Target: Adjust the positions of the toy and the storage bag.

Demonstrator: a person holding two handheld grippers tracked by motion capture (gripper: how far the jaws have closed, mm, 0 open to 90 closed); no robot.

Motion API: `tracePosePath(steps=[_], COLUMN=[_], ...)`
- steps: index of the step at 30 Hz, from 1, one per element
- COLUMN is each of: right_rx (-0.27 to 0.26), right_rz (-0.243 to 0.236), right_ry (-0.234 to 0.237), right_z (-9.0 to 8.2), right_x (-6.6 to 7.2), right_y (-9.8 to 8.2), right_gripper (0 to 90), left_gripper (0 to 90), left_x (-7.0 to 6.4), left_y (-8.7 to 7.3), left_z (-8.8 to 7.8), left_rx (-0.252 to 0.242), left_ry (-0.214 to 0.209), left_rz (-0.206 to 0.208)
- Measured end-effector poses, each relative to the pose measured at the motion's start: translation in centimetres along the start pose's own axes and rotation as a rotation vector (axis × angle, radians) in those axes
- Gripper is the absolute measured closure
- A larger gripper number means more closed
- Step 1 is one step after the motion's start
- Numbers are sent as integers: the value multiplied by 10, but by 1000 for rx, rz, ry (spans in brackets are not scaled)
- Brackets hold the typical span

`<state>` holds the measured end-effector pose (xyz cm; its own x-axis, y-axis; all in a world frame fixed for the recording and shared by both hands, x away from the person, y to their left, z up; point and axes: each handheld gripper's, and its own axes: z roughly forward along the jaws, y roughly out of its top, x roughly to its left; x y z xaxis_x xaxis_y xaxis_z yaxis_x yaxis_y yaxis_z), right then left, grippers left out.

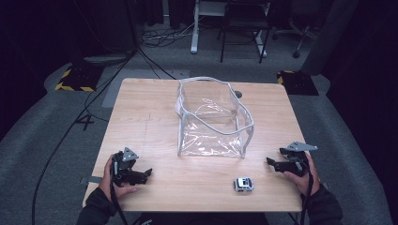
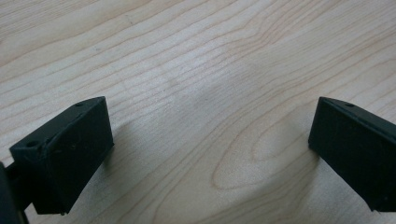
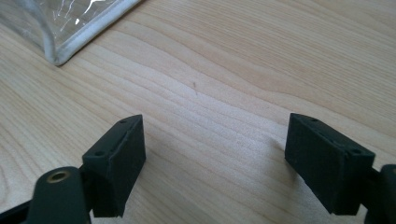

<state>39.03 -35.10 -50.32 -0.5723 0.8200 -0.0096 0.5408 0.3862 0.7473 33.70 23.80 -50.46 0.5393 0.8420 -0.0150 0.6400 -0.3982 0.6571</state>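
Observation:
A clear plastic bag (image 1: 213,119) with a white zip rim stands open in the middle of the wooden table (image 1: 155,108). A small white and grey toy car (image 1: 243,184) lies near the front edge, right of centre. My left gripper (image 1: 145,174) rests at the front left, held by a hand, jaws pointing right. In the left gripper view its jaws stand wide apart over bare wood, left gripper (image 2: 210,149) open. My right gripper (image 1: 271,162) sits at the front right, pointing left toward the bag. The right gripper (image 3: 212,163) is open with nothing between its jaws; a bag corner (image 3: 60,42) shows at the upper left.
The table stands on grey carpet. Cables (image 1: 80,122) run across the floor at the left. Chair and desk legs (image 1: 234,33) stand behind the table. Yellow-and-black striped blocks (image 1: 75,79) sit by the far corners.

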Motion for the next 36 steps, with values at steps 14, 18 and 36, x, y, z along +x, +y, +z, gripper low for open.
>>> tracePosePath(steps=[14, 18, 36], right_rx=[-1, -1, -1], right_rz=[-10, -4, -6], right_ry=[3, 5, 9], right_z=[1, 0, 0], right_x=[0, 0, 0], right_y=[0, 0, 0], right_gripper=[204, 204, 203], left_gripper=[3, 30, 538], left_x=[-47, -67, -71], left_y=[31, 47, 84], left_z=[26, 40, 69], left_rx=[12, -1, -78], left_ry=[-116, -171, -111], left_rz=[128, 185, 155])
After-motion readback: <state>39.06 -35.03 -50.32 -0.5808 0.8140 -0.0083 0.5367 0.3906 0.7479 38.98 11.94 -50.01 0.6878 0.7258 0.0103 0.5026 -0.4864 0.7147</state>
